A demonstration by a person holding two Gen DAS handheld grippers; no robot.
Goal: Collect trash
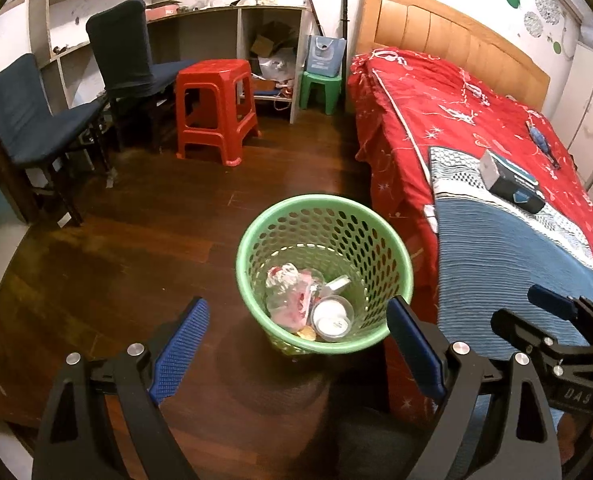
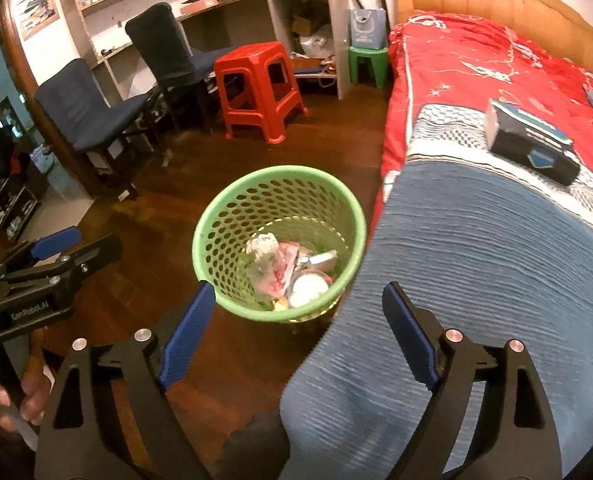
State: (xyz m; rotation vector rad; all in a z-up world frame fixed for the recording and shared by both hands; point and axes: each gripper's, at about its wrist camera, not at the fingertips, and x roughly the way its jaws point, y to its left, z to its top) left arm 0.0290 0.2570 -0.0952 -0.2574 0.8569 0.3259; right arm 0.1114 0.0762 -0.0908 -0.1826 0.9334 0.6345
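Observation:
A green perforated basket [image 1: 320, 200] [image 2: 276, 170] stands on the dark wooden floor beside the bed. Inside it lie crumpled clear plastic, a pink wrapper [image 1: 296, 300] and a round white container [image 1: 330, 318] [image 2: 308, 290]. My left gripper [image 1: 298, 307] hovers above and in front of the basket, open, nothing between its blue pads. My right gripper [image 2: 298, 292] is also open and empty, with its left finger over the basket's near rim and its right finger over the blue blanket [image 2: 476, 260]. Each gripper shows at the edge of the other's view.
The bed with a red cover [image 1: 436, 120] fills the right side; a black and white box [image 1: 512, 180] [image 2: 532, 144] lies on it. A red stool [image 1: 216, 100], a green stool [image 1: 320, 88], two dark chairs [image 1: 28, 120] and shelving stand at the back. A hand [image 2: 0, 392] holds the left gripper's handle.

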